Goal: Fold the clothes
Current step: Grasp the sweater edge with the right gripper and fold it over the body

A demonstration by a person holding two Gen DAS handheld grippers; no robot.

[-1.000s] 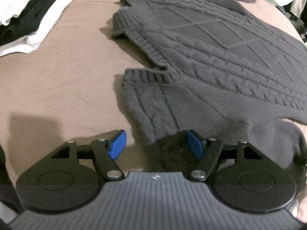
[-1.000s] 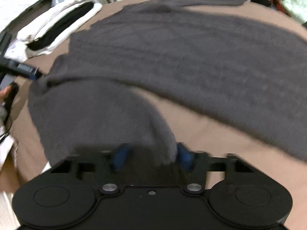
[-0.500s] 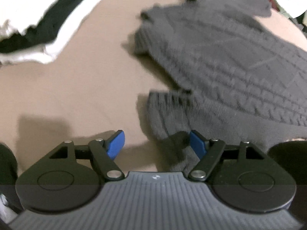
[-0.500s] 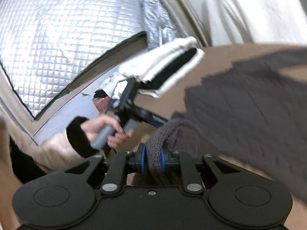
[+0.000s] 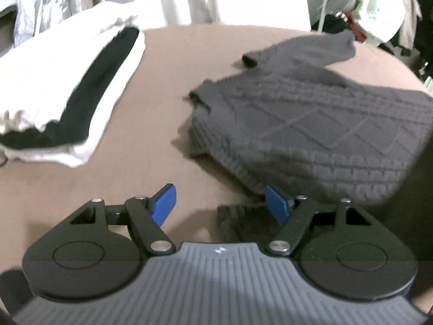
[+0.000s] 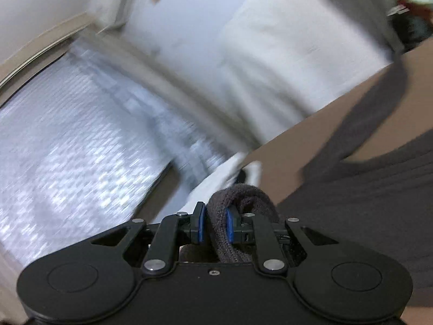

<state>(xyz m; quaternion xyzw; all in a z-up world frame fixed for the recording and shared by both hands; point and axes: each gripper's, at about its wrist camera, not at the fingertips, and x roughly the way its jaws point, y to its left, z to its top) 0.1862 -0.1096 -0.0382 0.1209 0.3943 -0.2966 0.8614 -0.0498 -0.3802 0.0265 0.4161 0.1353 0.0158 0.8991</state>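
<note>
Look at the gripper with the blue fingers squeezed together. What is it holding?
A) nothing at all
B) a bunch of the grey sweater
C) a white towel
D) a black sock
B: in the right wrist view the right gripper has its blue fingers pinched shut on a fold of the grey sweater.

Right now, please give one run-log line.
left gripper: open, empty | right gripper: shut on dark grey cable-knit sweater, lifting
</note>
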